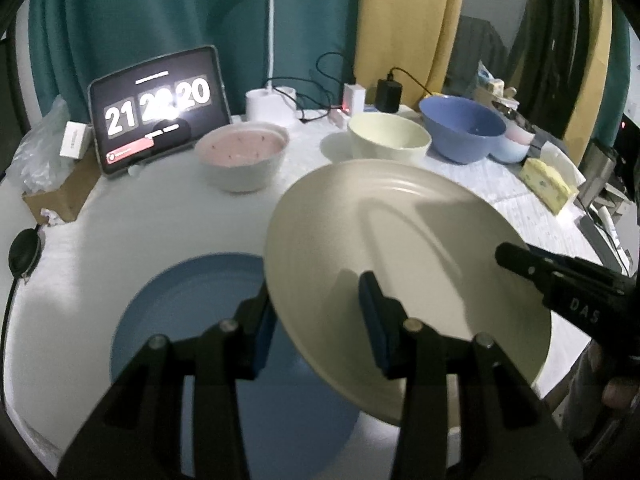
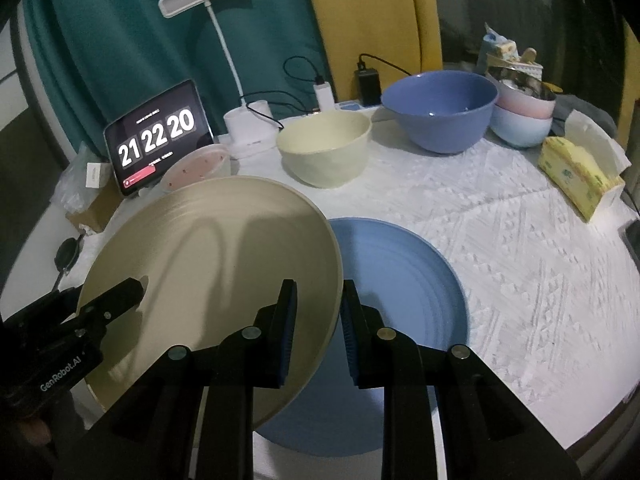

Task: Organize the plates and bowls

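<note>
A cream plate hangs tilted above a blue plate that lies flat on the white tablecloth. My left gripper is shut on the cream plate's near left rim, one pad under it and one on top. On the opposite rim, my right gripper is shut in the same way. Each view also shows the other gripper's finger reaching over the plate. Behind stand a pink-lined white bowl, a cream bowl, a large blue bowl and small stacked pastel bowls.
At the back left a tablet shows a clock, beside a white desk lamp with chargers and cables. A yellow tissue pack lies at the right edge. A cardboard box sits at the far left.
</note>
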Demonstrator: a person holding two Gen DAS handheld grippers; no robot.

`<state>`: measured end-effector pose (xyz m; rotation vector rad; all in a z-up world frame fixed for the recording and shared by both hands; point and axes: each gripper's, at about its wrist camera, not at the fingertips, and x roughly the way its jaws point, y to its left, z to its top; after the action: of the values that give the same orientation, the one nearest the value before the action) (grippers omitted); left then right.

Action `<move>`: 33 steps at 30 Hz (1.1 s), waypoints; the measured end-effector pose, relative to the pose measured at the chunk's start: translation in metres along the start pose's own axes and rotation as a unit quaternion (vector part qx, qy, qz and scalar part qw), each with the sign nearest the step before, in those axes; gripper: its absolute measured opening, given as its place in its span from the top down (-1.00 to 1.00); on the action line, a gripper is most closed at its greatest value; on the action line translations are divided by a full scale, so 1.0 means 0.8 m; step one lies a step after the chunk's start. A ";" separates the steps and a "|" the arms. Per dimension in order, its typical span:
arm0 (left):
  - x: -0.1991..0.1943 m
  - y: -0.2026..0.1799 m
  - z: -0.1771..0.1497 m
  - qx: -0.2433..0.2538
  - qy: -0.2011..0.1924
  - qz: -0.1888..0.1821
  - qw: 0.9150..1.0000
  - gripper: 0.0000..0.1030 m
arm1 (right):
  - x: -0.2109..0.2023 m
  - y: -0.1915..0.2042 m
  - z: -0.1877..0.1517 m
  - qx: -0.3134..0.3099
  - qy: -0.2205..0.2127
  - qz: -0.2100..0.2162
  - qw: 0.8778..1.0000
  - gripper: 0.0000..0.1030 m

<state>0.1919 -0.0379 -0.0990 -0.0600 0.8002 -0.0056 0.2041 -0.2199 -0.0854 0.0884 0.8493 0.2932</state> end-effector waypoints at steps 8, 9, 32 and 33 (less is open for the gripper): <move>0.015 -0.031 -0.001 0.014 0.014 -0.004 1.000 0.20 | 0.001 -0.033 -0.005 0.012 0.003 -0.003 1.000 0.54; 0.017 -0.033 0.000 0.016 0.015 -0.005 1.000 0.20 | 0.001 -0.037 -0.005 0.011 0.003 -0.005 1.000 0.54; 0.071 -0.067 -0.016 0.035 0.077 -0.030 0.996 0.17 | 0.028 -0.082 -0.011 0.036 0.035 -0.034 0.998 0.53; 0.071 -0.067 -0.017 0.035 0.078 -0.030 0.996 0.16 | 0.029 -0.083 -0.011 0.036 0.036 -0.036 0.998 0.53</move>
<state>0.2228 -0.0940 -0.1465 -0.0173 0.9529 -0.0963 0.2262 -0.2769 -0.1210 0.1144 0.9331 0.1988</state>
